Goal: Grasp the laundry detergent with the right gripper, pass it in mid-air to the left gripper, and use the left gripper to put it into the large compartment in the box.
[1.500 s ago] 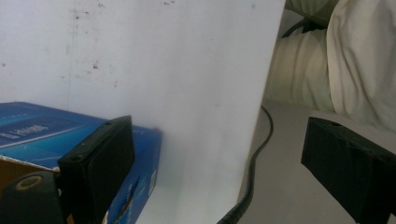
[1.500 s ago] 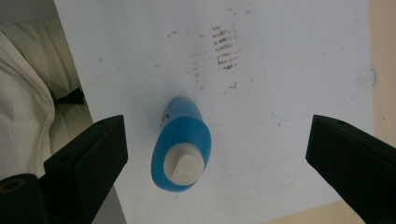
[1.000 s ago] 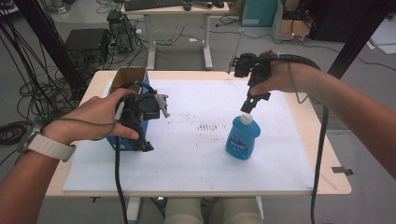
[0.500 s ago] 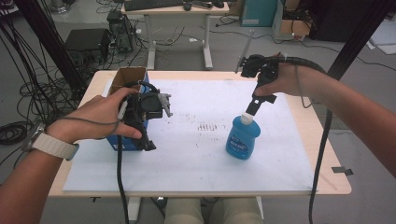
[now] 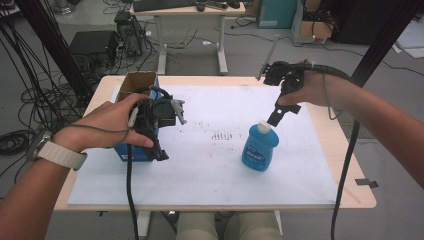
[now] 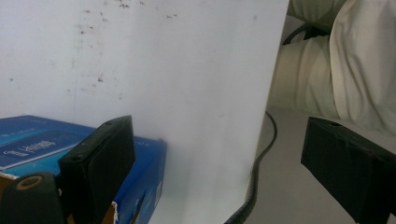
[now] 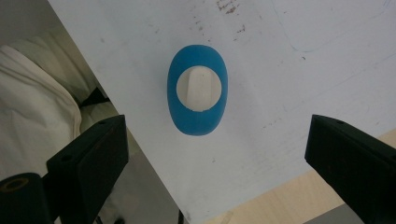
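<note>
A blue bottle (image 5: pixel 260 150) with a white cap (image 5: pixel 263 126) stands upright on the white sheet (image 5: pixel 200 165), right of centre. My right gripper (image 5: pixel 279 112) hangs just above and to the right of the cap, pointing down. In the right gripper view my right gripper (image 7: pixel 217 126) is open, and the blue bottle (image 7: pixel 196 121) lies below the gap, apart from both jaws. My left gripper (image 5: pixel 157 150) is at the blue box (image 5: pixel 131 152) on the left. In the left gripper view my left gripper (image 6: pixel 217 135) is open, one jaw over the blue box (image 6: pixel 32 140).
An open cardboard flap (image 5: pixel 137 82) rises behind the blue box. The wooden table (image 5: pixel 350 165) shows around the sheet. A cable (image 5: pixel 131 200) trails off the near edge by the person's legs (image 5: pixel 225 227). Desks and equipment stand beyond the table.
My right gripper has shifted slightly to the right and off the bottle's cap. The left hand and the box have not moved.
</note>
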Demonstrator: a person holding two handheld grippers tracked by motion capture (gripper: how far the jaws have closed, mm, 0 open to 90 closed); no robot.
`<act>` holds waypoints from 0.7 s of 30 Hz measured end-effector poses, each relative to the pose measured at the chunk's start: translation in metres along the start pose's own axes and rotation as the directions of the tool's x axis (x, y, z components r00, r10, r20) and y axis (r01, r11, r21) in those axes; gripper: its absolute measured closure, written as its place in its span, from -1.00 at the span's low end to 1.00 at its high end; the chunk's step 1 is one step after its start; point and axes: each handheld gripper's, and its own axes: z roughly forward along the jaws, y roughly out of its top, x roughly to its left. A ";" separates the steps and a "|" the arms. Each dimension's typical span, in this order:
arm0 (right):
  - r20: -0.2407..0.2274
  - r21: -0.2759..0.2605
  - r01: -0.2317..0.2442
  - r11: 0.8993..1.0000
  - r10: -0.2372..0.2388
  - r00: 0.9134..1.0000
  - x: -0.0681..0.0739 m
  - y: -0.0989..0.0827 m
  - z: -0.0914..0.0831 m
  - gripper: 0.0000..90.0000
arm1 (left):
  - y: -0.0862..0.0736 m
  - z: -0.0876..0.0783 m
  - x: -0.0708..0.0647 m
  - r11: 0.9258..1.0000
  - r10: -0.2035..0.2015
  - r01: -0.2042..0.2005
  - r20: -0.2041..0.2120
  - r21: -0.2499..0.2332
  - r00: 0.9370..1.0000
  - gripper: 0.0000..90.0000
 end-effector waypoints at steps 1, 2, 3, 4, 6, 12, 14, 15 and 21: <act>-0.001 0.003 -0.002 1.000 0.002 1.000 0.000 -0.001 0.000 -0.86 | 0.000 0.000 0.000 1.000 0.000 0.000 0.000 0.000 1.000 -0.77; -0.002 0.001 -0.002 1.000 0.002 1.000 -0.001 -0.003 0.000 -0.86 | 0.001 0.000 0.000 1.000 0.000 0.000 0.000 0.000 1.000 -0.77; -0.003 -0.002 -0.005 1.000 0.005 1.000 0.000 -0.003 0.000 -0.86 | 0.001 0.001 0.000 1.000 0.002 -0.002 0.006 -0.001 1.000 -0.77; -0.002 -0.003 -0.010 1.000 0.010 1.000 0.000 -0.004 0.000 -0.84 | 0.001 0.001 0.000 1.000 0.003 -0.003 0.003 0.000 1.000 -0.77; -0.007 -0.014 -0.021 1.000 0.020 1.000 0.000 -0.007 0.001 -0.84 | 0.002 0.001 0.001 1.000 0.002 -0.002 0.002 0.000 1.000 -0.77; -0.047 -0.017 -0.059 0.998 0.058 0.997 -0.002 -0.014 0.004 -0.84 | 0.002 0.002 0.001 1.000 -0.008 0.009 0.008 -0.019 1.000 -0.76; -0.051 -0.010 -0.066 0.998 0.065 0.997 -0.002 -0.016 0.005 -0.84 | 0.003 0.002 0.001 1.000 -0.009 0.009 0.006 -0.024 1.000 -0.76; -0.049 -0.003 -0.063 0.998 0.063 0.997 -0.003 -0.017 0.006 -0.84 | 0.003 0.002 0.001 1.000 -0.008 0.008 0.006 -0.025 1.000 -0.76; -0.032 0.000 -0.056 0.998 0.056 0.998 -0.002 -0.024 0.009 -0.89 | 0.002 0.003 0.002 1.000 -0.007 0.008 0.007 -0.023 1.000 -0.76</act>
